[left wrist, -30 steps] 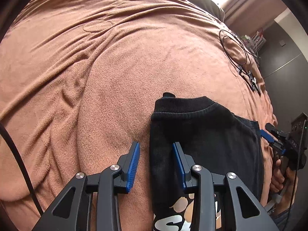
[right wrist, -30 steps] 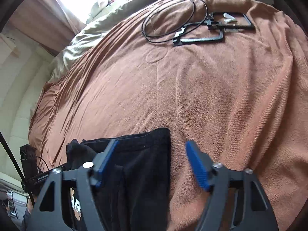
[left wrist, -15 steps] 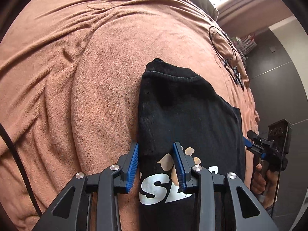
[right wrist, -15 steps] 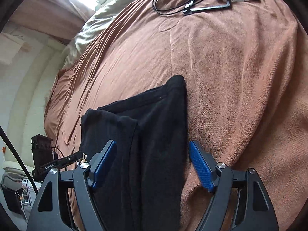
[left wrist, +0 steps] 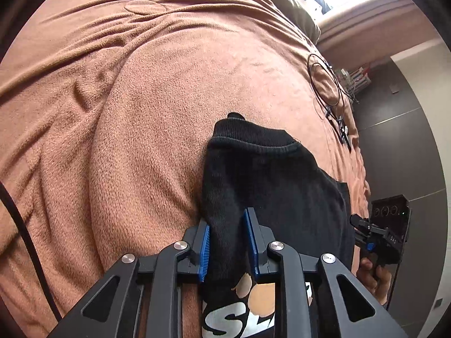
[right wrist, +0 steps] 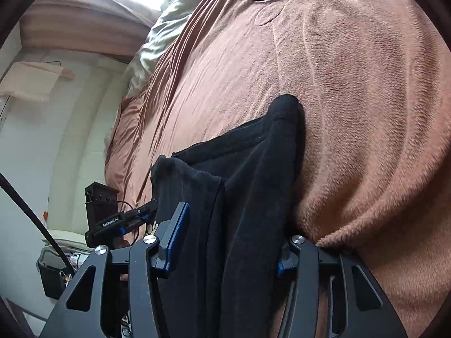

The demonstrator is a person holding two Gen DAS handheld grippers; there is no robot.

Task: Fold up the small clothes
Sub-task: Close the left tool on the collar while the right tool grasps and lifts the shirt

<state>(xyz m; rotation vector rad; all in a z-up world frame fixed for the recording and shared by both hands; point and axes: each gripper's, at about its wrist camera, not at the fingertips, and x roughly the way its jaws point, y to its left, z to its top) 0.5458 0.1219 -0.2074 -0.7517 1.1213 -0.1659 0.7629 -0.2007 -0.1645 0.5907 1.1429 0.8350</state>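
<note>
Our left gripper [left wrist: 227, 242] has narrowed since a second ago, jaws now clenched on the black garment [left wrist: 270, 174] fold at 6 o'clock. Our right gripper [right wrist: 228, 250] straddles it, jaws released. It lies on the bed [left wrist: 141, 112], ready for lifting.

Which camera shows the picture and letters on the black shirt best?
The left wrist view. There the black shirt shows its print, white letters with tan shapes, low between the left tool's arms. The right wrist view shows mostly plain black folds; only a tiny bit of print peeks out by the left edge.
</note>
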